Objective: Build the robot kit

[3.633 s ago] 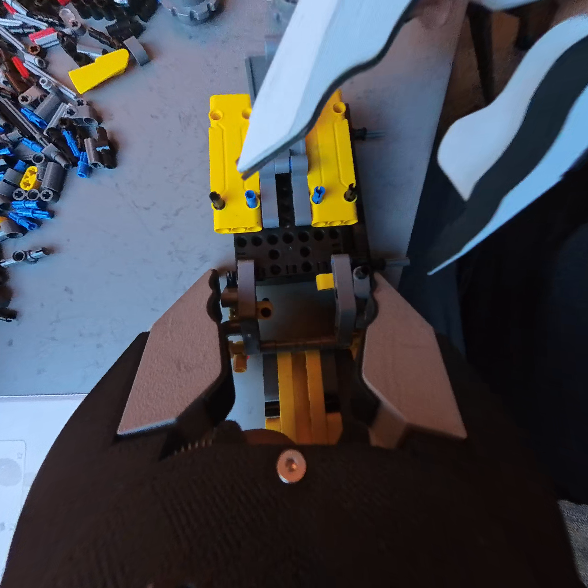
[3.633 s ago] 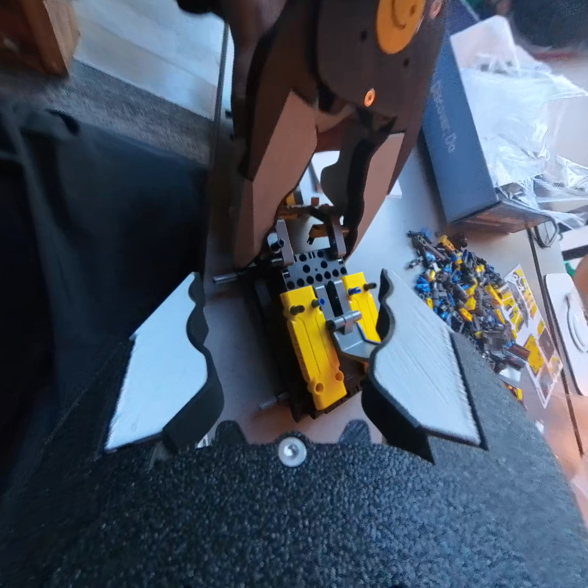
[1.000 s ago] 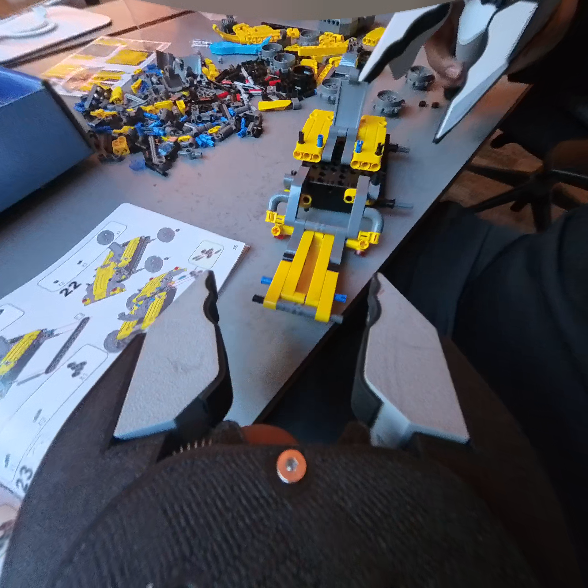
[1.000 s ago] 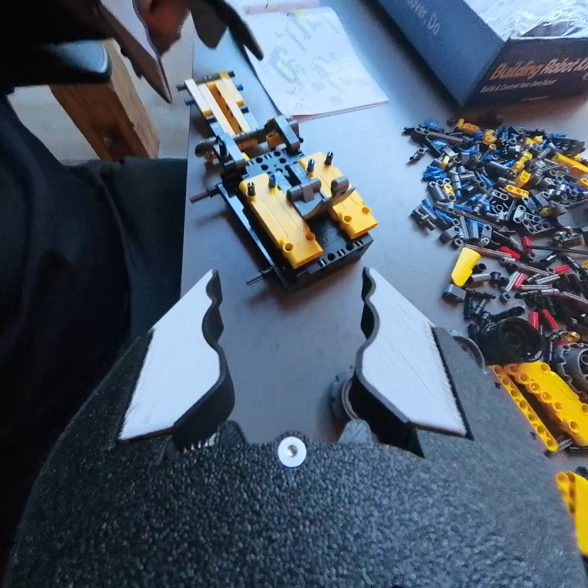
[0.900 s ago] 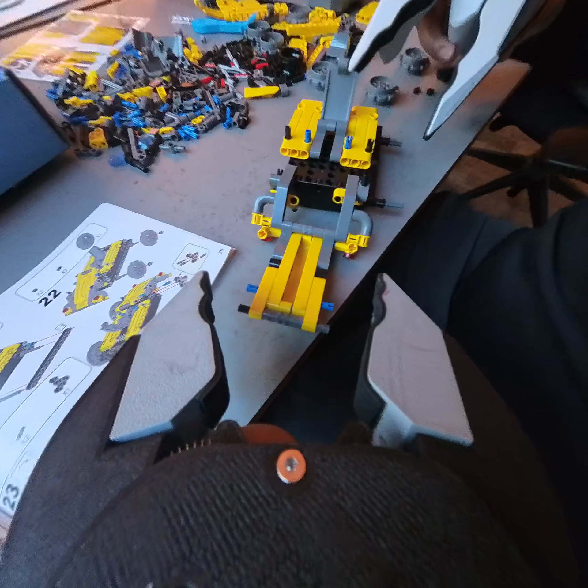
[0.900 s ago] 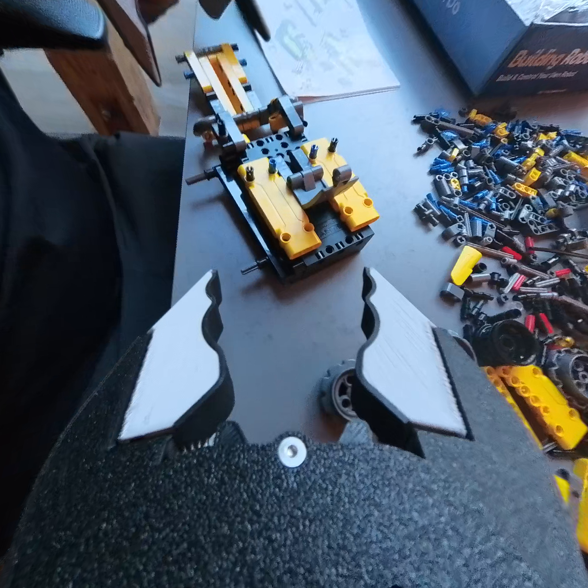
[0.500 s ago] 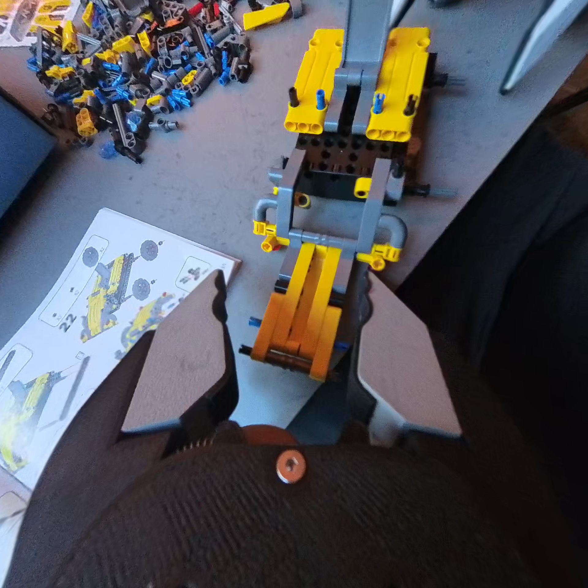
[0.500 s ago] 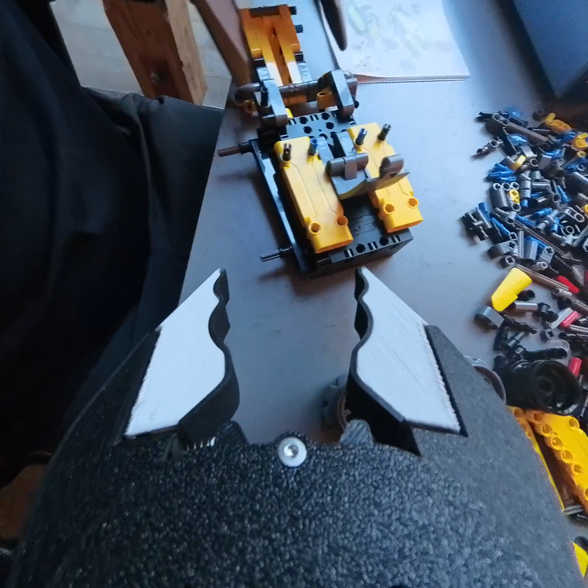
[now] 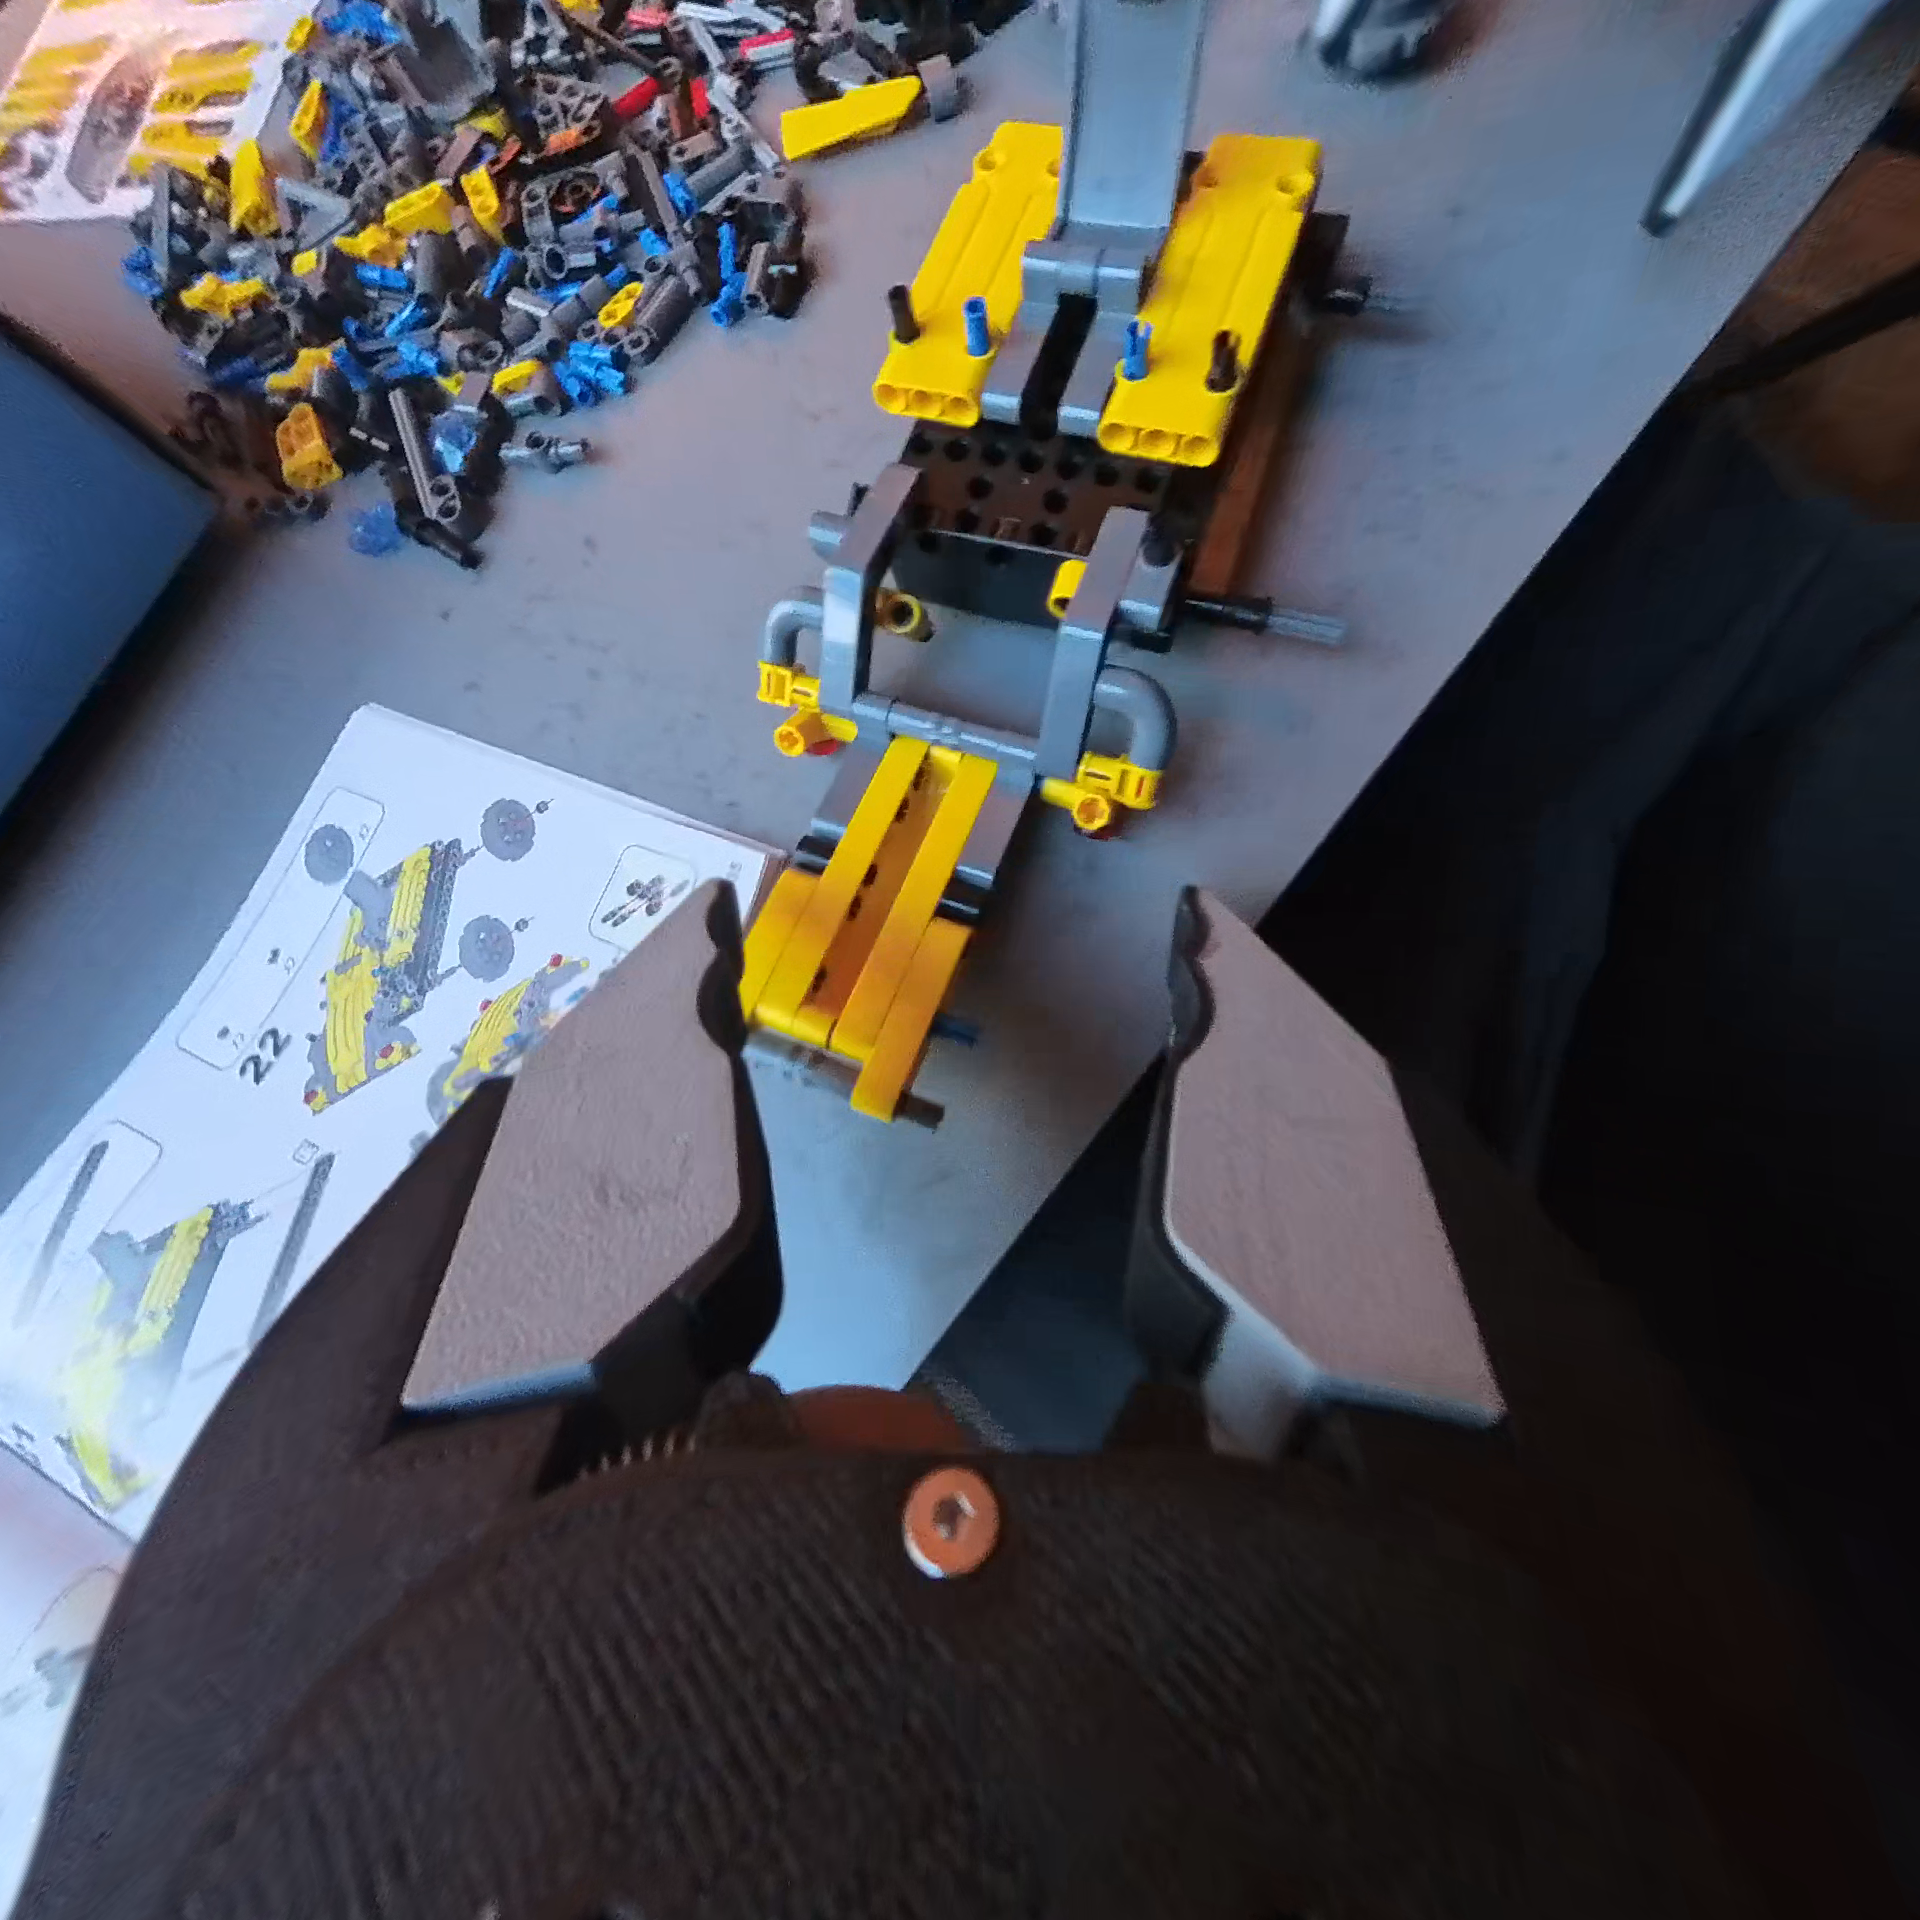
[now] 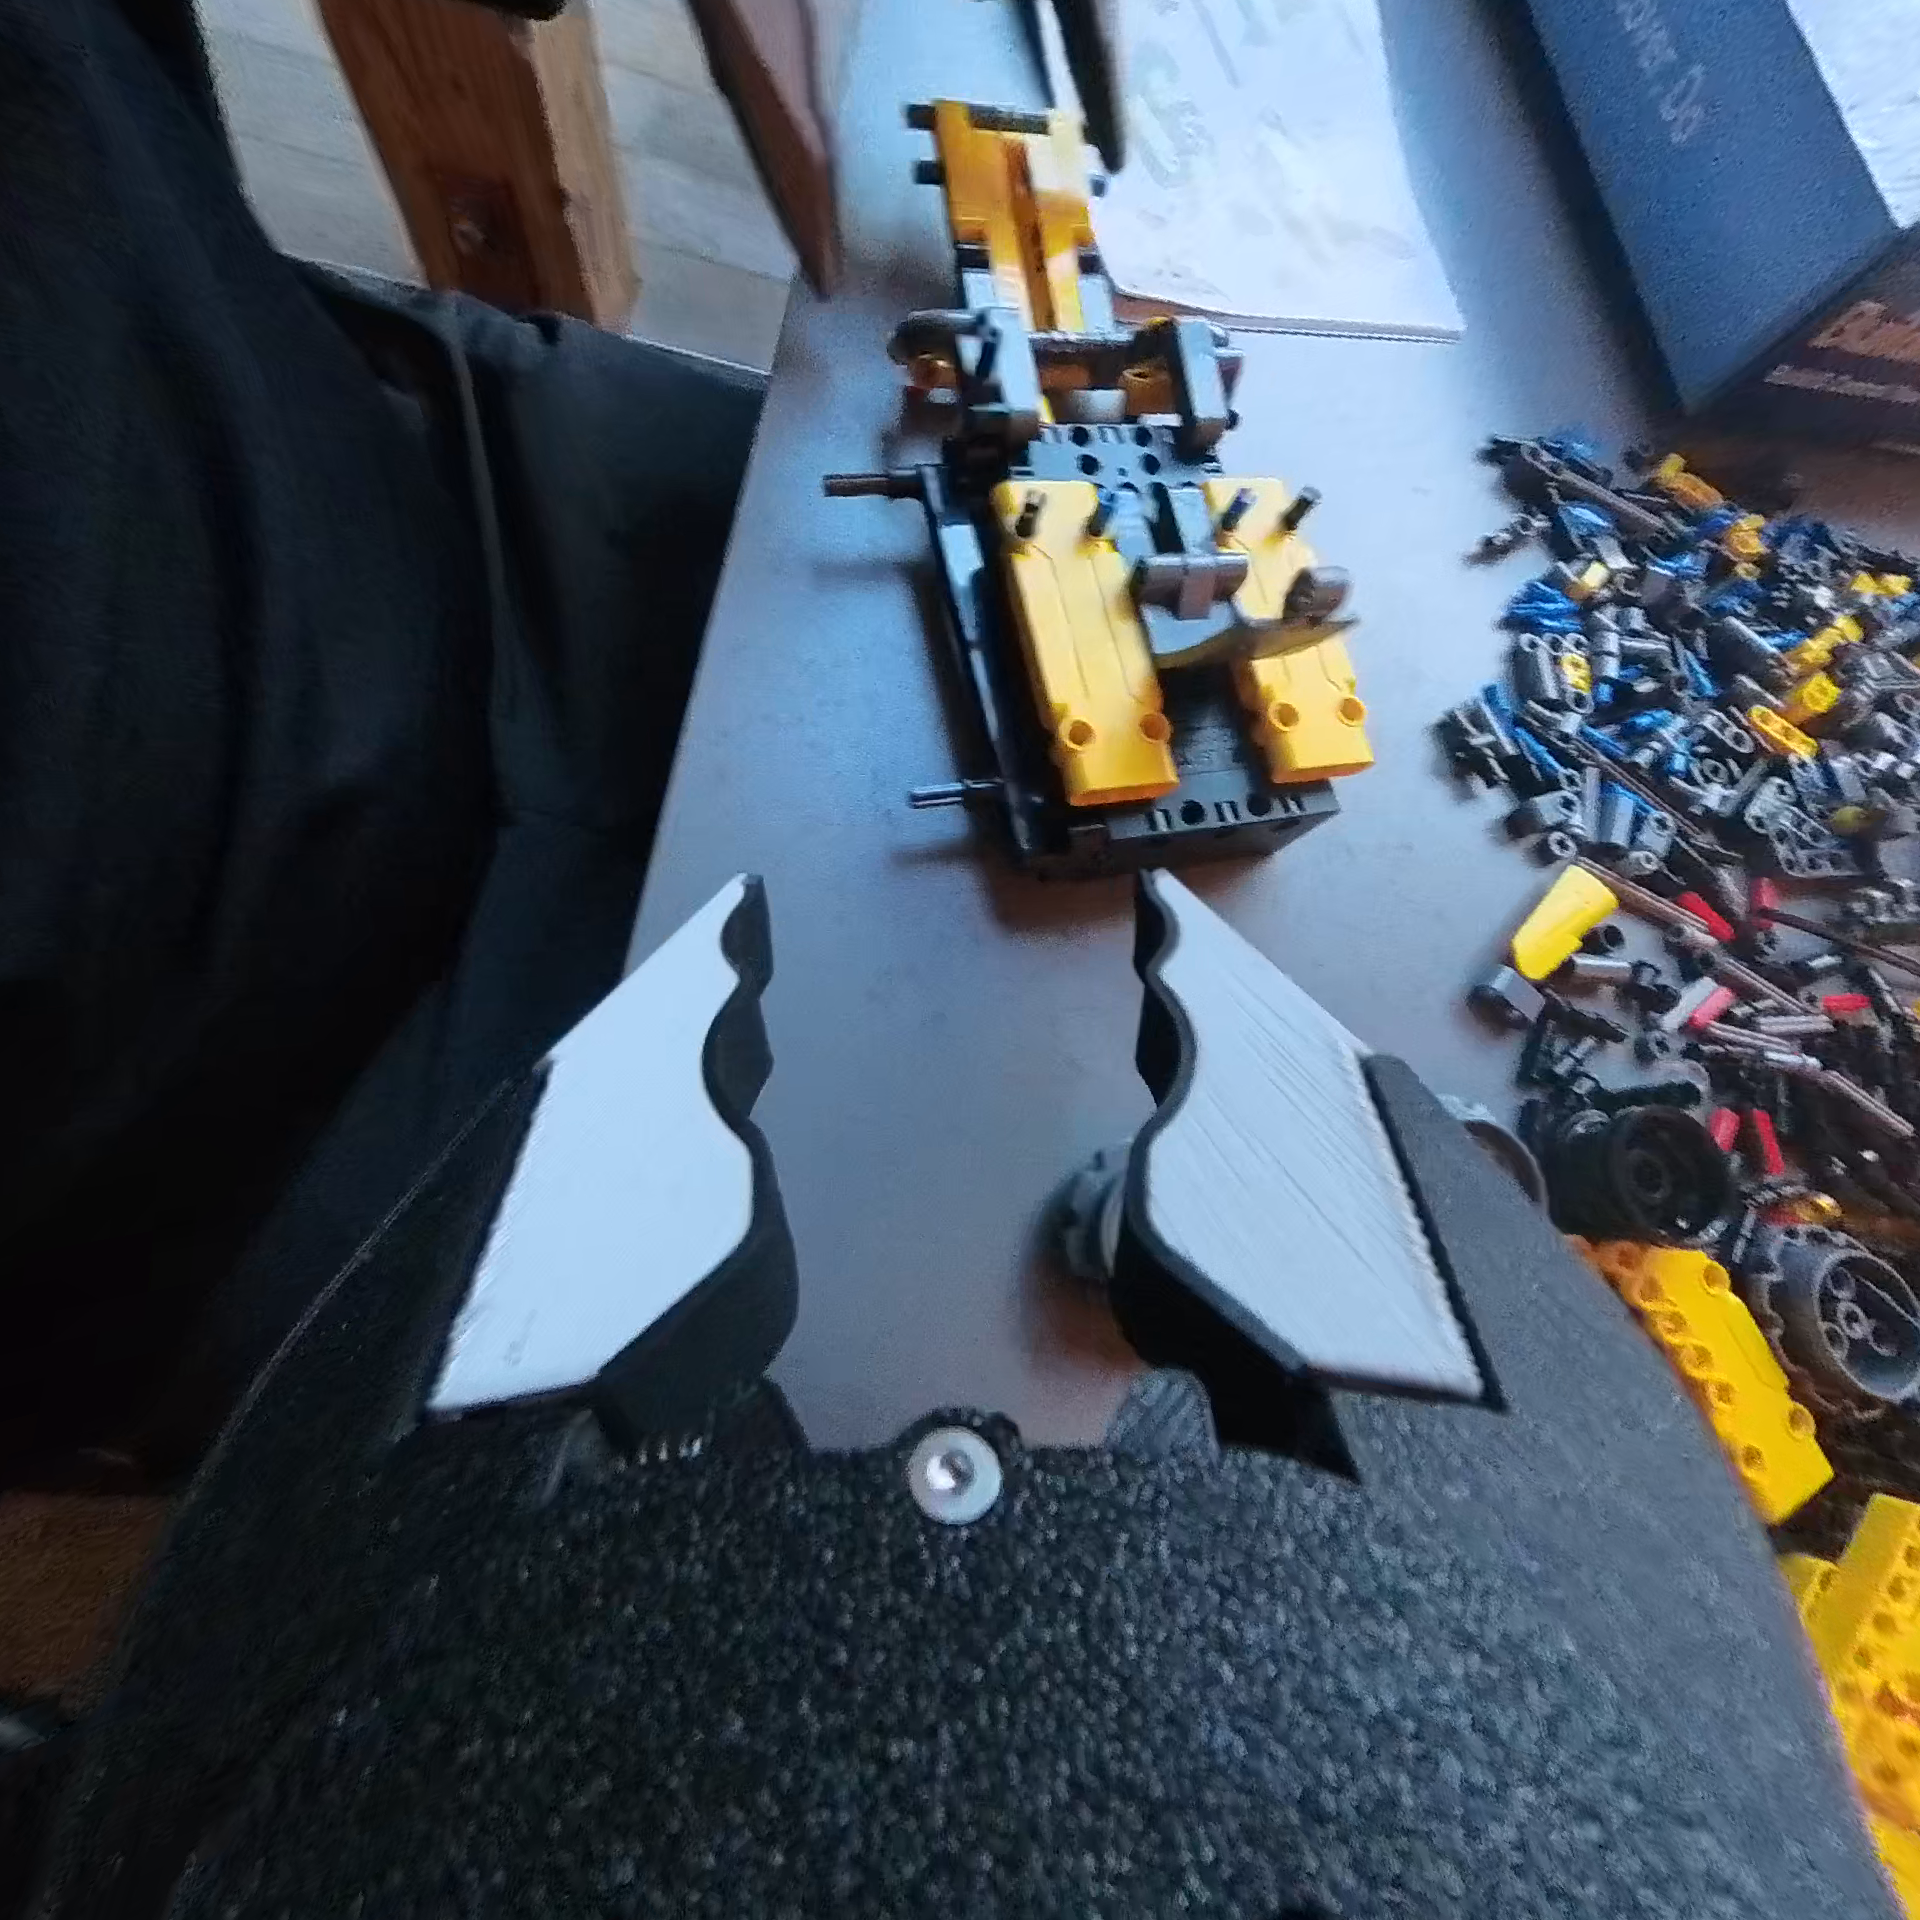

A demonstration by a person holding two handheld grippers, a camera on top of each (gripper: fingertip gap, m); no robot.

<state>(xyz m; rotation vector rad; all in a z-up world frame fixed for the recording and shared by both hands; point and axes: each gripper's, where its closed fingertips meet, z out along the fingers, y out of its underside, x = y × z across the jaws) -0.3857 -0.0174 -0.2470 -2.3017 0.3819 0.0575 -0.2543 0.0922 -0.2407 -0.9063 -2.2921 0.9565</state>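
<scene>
A half-built yellow, grey and black brick vehicle lies on the grey table near its edge. It also shows in the right wrist view. My left gripper is open and empty, its fingertips on either side of the model's narrow yellow end, the left tip close beside it. My right gripper is open and empty, just short of the model's black rear frame. A small dark wheel part lies by its right finger. The left gripper's fingers show at the model's far end.
A pile of loose small parts lies left of the model; it also shows in the right wrist view. An instruction booklet lies at the left, next to a blue box. Black tyres and yellow beams lie at the right. A person's dark clothing lies past the table edge. The tips of one gripper are about 20 cm away from the tips of the other.
My left gripper let go of the model, drew back, then came forward again around its yellow end. My right gripper pulled back from the model's rear and now edges closer.
</scene>
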